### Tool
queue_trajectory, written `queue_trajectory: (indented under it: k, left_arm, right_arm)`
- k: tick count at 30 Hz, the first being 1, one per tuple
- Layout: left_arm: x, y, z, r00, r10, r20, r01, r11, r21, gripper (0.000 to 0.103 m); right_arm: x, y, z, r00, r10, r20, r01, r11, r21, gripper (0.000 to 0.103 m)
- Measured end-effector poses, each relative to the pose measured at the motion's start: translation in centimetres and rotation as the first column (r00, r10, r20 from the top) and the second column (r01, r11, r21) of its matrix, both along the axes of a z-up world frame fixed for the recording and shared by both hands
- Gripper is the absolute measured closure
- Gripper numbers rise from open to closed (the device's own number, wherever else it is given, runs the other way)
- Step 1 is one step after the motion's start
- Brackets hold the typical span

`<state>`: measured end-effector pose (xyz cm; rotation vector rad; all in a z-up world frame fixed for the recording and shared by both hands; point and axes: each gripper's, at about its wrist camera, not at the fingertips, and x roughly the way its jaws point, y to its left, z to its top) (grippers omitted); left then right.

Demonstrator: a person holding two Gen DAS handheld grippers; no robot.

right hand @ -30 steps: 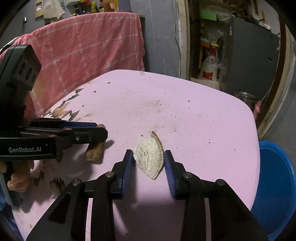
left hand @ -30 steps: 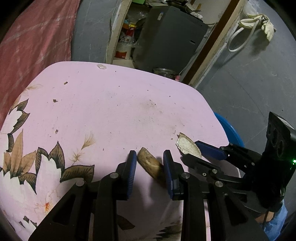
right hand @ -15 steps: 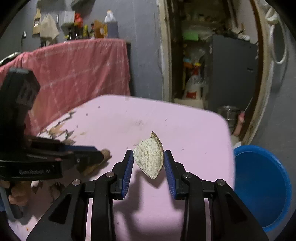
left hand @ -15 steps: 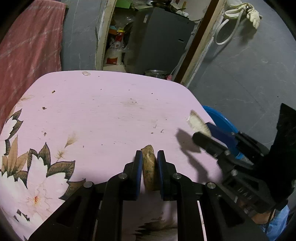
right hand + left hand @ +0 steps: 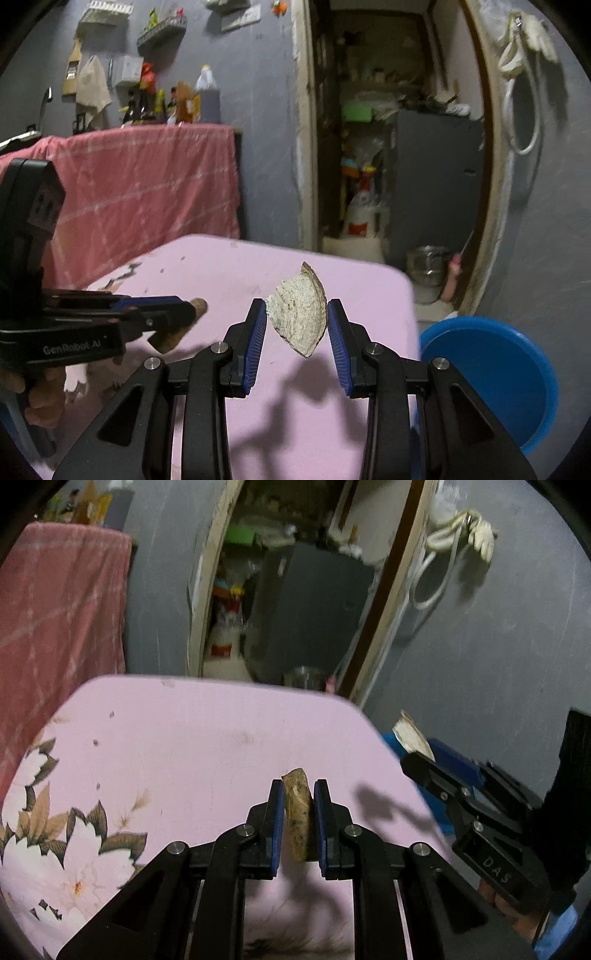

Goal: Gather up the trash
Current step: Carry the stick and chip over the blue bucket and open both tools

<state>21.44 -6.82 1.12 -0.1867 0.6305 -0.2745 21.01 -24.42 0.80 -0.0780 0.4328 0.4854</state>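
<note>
Above the pink table (image 5: 192, 738), the left gripper (image 5: 299, 794) squeezes a brown peel (image 5: 297, 812) tight. At 3 o'clock from it, the right gripper (image 5: 297, 317) pinches a white peel (image 5: 299, 314), with the blue tub (image 5: 491, 373) at its 4 o'clock.

Matt pink tablecloth (image 5: 229, 280), printed with flowers; rough, fibrous husk (image 5: 300, 314); glossy blue plastic basin (image 5: 491, 373) beside the tablecloth; shiny metal pot (image 5: 426, 264).

Each wrist camera looks forward and downward along its own claw, close over the pink counter (image 5: 207, 738). Both share the counter and doorway (image 5: 391, 147); each catches the other claw sideways.
</note>
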Motion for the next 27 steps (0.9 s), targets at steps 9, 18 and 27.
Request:
queue_trajectory:
  k: [9,18,27]
  left_arm:
    - [0.2,-2.7,4.4,0.971,0.023,0.240,-0.015,0.999,-0.033,0.091]
    - [1.0,-9.3,6.8,0.919,-0.028,0.394,0.048,0.998,-0.042,0.091]
    - [4.2,-16.7,5.9,0.914,-0.120,0.387,0.135,0.991,-0.012,0.090]
  right_arm:
    - [-1.9,-4.3,3.5,0.969,-0.170,0.180,0.157,0.984,0.084,0.071]
    - [-3.2,-10.2,6.3,0.878,-0.361,0.316,0.333,0.933,0.139,0.071]
    - [-2.9,-15.8,5.8,0.830,-0.471,0.299,0.452,0.882,0.133,0.071]
